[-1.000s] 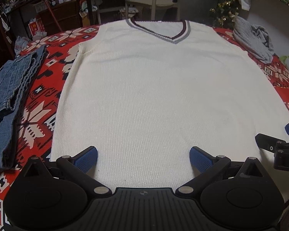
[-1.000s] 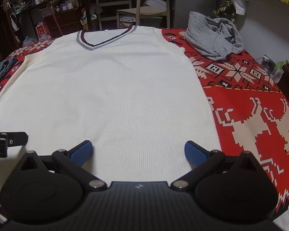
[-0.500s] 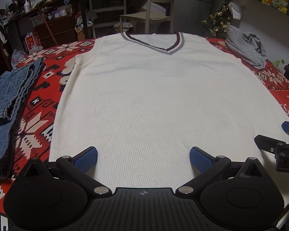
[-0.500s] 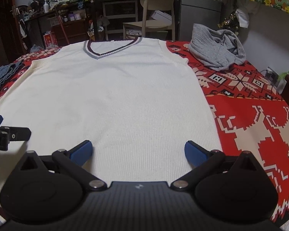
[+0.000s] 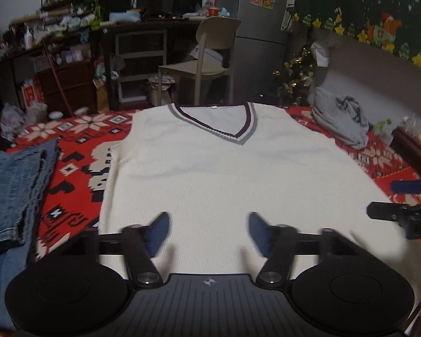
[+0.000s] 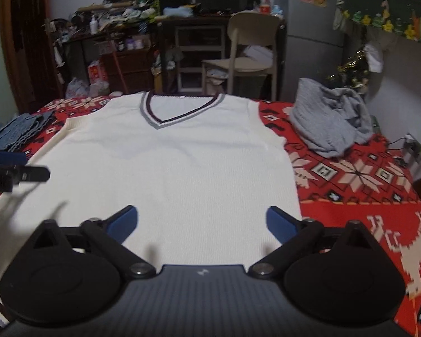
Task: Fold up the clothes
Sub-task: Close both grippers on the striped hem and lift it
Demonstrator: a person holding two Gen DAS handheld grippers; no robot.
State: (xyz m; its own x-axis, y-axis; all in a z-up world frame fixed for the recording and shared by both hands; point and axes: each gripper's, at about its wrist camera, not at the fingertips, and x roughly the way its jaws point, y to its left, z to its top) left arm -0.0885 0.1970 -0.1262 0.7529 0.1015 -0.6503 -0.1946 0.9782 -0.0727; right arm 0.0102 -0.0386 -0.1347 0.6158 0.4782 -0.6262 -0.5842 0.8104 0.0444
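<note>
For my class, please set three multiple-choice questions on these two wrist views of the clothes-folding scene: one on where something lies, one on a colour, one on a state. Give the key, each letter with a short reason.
1. Where do the blue jeans lie relative to the cream vest?
A. On the person's left of it
B. On top of it
C. On the chair

2. What colour is the crumpled garment on the right of the vest?
A. Green
B. Grey
C. Yellow

3. How does the vest lie?
A. Folded in half
B. Rolled up
C. Spread flat, V-neck away

Key:
1. A, the jeans sit at the left edge on the red patterned cloth.
2. B, it is plainly grey.
3. C, the whole front shows, with both the left hand-held gripper and the right hand-held gripper open above its hem.
</note>
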